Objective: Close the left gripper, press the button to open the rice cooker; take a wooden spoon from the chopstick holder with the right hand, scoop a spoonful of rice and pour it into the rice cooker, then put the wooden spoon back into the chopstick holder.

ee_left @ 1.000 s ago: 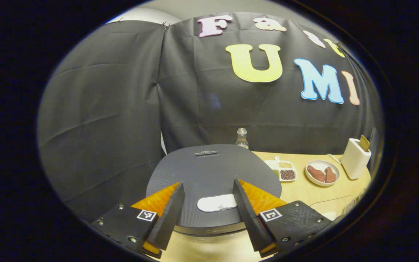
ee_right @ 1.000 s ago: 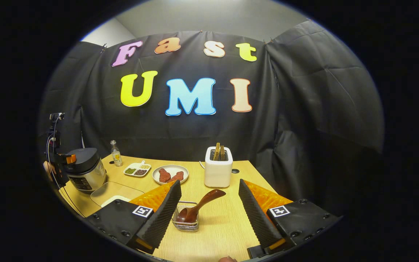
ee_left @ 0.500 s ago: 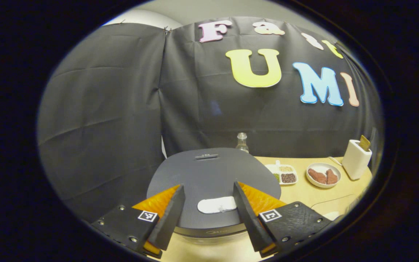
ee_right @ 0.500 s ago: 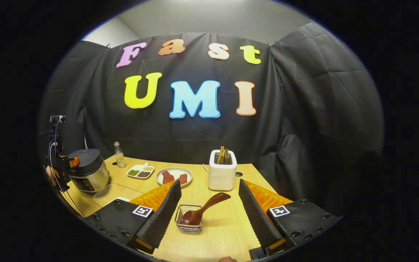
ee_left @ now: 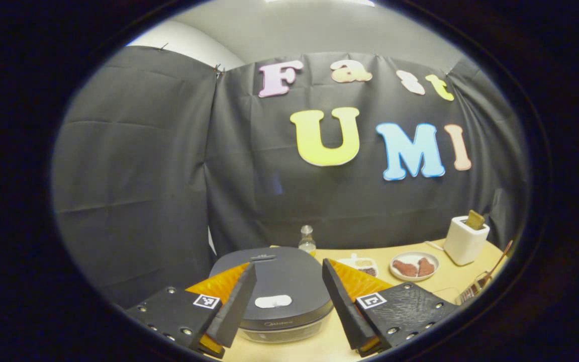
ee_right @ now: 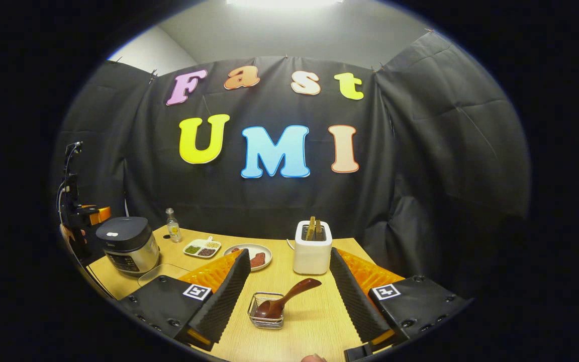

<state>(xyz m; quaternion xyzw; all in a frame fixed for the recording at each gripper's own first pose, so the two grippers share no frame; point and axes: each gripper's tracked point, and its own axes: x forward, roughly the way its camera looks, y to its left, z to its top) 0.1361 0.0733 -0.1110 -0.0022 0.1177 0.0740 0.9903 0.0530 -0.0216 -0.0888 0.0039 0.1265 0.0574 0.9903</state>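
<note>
Two handheld grippers hover over a wooden table (ee_right: 314, 322) in a booth, both spread and holding nothing.

The left gripper (ee_left: 287, 306) frames the closed rice cooker (ee_left: 279, 289). The right gripper (ee_right: 287, 296) frames the wooden spoon (ee_right: 287, 300), which leans in the wire chopstick holder (ee_right: 266, 318).

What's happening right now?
Both grippers open: left, right. Rice cooker lid shut. Wooden spoon in holder. Nothing blocking.

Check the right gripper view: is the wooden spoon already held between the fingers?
No. The wooden spoon rests in the wire chopstick holder, apart from the open right gripper.
</note>
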